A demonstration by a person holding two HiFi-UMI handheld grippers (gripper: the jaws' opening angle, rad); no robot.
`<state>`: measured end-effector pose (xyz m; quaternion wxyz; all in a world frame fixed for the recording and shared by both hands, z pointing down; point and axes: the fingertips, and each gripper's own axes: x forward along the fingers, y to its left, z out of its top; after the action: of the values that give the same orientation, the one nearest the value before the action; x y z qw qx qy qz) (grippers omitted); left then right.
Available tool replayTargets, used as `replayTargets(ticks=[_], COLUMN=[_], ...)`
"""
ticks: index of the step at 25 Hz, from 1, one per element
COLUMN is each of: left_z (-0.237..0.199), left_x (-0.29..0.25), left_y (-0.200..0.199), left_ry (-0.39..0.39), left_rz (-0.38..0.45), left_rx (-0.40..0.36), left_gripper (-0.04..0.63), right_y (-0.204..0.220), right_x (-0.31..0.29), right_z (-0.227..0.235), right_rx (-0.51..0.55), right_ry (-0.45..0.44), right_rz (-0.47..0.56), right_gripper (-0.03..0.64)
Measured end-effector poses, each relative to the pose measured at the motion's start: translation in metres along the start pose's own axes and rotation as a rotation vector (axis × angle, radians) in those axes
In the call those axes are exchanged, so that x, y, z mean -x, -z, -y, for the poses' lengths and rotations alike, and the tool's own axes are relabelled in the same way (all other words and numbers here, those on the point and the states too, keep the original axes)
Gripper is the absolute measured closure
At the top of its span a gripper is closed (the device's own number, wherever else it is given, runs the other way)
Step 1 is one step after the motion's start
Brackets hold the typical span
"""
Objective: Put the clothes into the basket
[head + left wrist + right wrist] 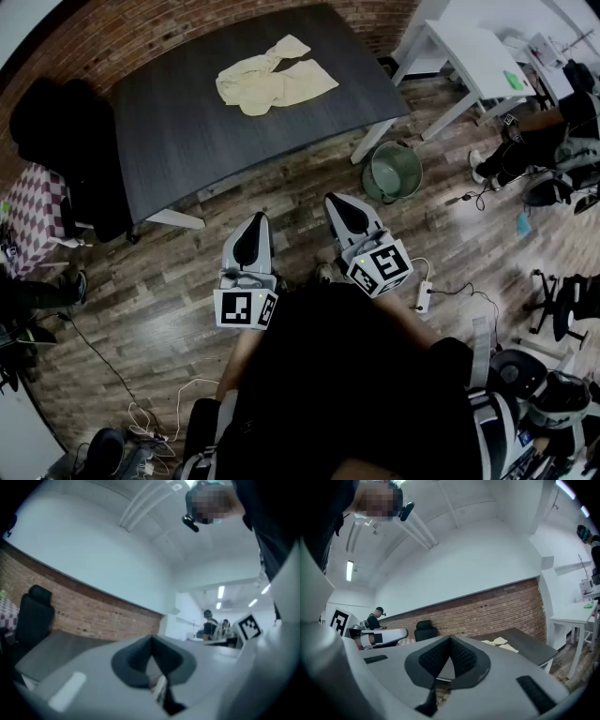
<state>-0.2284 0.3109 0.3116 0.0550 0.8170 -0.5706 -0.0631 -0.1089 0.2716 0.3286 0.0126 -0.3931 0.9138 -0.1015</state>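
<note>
A pale yellow garment (pixel 272 80) lies crumpled on the far part of the dark table (pixel 187 141); in the right gripper view the garment (pixel 499 642) shows small on the tabletop beyond the jaws. A round green basket (pixel 393 172) stands on the wooden floor by the table's right corner. My left gripper (pixel 249 236) and right gripper (pixel 345 214) are held level close to my body, short of the table. Both are shut with nothing between their jaws. The left gripper (pixel 151 656) and right gripper (pixel 450 654) show closed dark pads.
A black chair (pixel 56 131) stands left of the table against the brick wall. A white desk (pixel 469 56) is at the back right, with people seated and chairs beyond. Cables and a power strip (pixel 422 295) lie on the floor near my feet.
</note>
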Motion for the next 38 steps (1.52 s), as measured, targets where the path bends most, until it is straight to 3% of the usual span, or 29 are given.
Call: replayTargets(ticks=[11,22,33,38], left_z=[0.012,0.043,0.073,0.077], left_x=[0.008,-0.011,-0.024,-0.025], left_y=[0.003,0.015,0.023,0.031], left_ry=[0.004,-0.007,-0.109,-0.122], left_rz=[-0.006,-0.021,-0.030,-0.052], left_rx=[0.006,0.007,-0.003,0.005], left_gripper=[0.592,0.592,0.592,0.592], right_y=[-0.001,-0.002,-0.007,-0.004], right_x=[0.016,0.040,0.061,0.057], right_z=[0.001,0.034,0.084,0.086], right_rx=[-0.011,-0.018,-0.032,-0.031], right_ry=[0.018,0.020,-0.019,-0.046], right_rz=[0.023,0.023,0.035,0.017], right_gripper=[0.611,0.611,0.611,0.611])
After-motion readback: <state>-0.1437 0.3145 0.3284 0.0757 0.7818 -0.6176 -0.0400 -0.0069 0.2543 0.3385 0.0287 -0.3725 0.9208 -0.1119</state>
